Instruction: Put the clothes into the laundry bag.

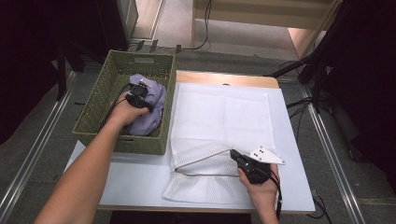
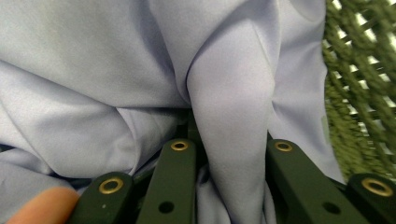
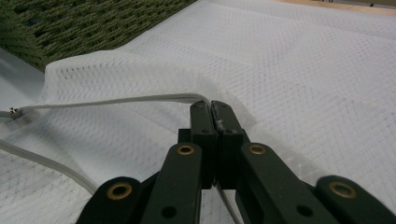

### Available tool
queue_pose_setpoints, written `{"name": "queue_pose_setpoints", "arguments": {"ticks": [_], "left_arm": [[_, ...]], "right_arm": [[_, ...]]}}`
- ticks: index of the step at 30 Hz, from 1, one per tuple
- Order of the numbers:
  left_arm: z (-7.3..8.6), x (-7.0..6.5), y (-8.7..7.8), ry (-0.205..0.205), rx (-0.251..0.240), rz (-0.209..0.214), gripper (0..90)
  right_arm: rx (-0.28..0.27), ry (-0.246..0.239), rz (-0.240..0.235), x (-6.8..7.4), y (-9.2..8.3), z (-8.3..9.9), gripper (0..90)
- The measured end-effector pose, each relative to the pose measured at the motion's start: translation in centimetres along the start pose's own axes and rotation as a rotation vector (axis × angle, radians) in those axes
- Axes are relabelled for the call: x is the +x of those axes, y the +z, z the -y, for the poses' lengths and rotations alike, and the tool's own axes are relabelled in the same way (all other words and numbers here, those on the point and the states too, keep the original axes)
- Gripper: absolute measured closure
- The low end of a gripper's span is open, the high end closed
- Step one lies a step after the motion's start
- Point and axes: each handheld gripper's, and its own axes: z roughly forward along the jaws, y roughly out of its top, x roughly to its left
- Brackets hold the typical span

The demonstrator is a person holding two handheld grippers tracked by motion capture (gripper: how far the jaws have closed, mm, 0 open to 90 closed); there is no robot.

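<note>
A lavender cloth (image 1: 156, 100) lies bunched in a green woven basket (image 1: 98, 100) at the table's left. My left gripper (image 1: 140, 88) reaches down into the basket. In the left gripper view a fold of the cloth (image 2: 93, 70) stands pinched between its jaws (image 2: 229, 130), with the basket wall (image 2: 359, 93) to the right. A white mesh bag (image 1: 224, 112) lies flat across the table's middle. My right gripper (image 1: 232, 152) is shut on the bag's pale trimmed edge (image 3: 116, 100), lifting it so the mouth gapes toward the basket; its closed tips (image 3: 212, 109) clamp the mesh (image 3: 303, 70).
The white table (image 1: 130, 182) shows bare surface in front of the basket. A wooden board (image 1: 224, 78) sticks out behind the bag. Dark stands (image 1: 322, 70) and cables sit on the floor at the right, and floor rails run along both sides.
</note>
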Motion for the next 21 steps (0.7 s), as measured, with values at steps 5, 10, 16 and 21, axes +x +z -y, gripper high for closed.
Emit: {"name": "queue_pose_setpoints", "arguments": {"ticks": [5, 10, 16, 21], "left_arm": [[-0.3, -0.3, -0.8, -0.019, -0.056, 0.074, 81.0], [-0.7, -0.5, -2.5, -0.031, -0.139, 0.15, 81.0], [-0.7, -0.3, -4.3, -0.052, -0.224, 0.153, 81.1], [-0.3, -0.2, -5.4, -0.064, -0.295, 0.143, 81.1]], "right_arm": [[0.001, 0.0, 0.001, -0.1, 0.0, 0.0, 89.8], [0.0, -0.004, 0.0, -0.2, 0.0, 0.0, 89.7], [0.001, 0.001, 0.001, -0.2, 0.1, 0.0, 89.8], [0.0, -0.002, 0.0, -0.2, 0.1, 0.0, 89.8]]}}
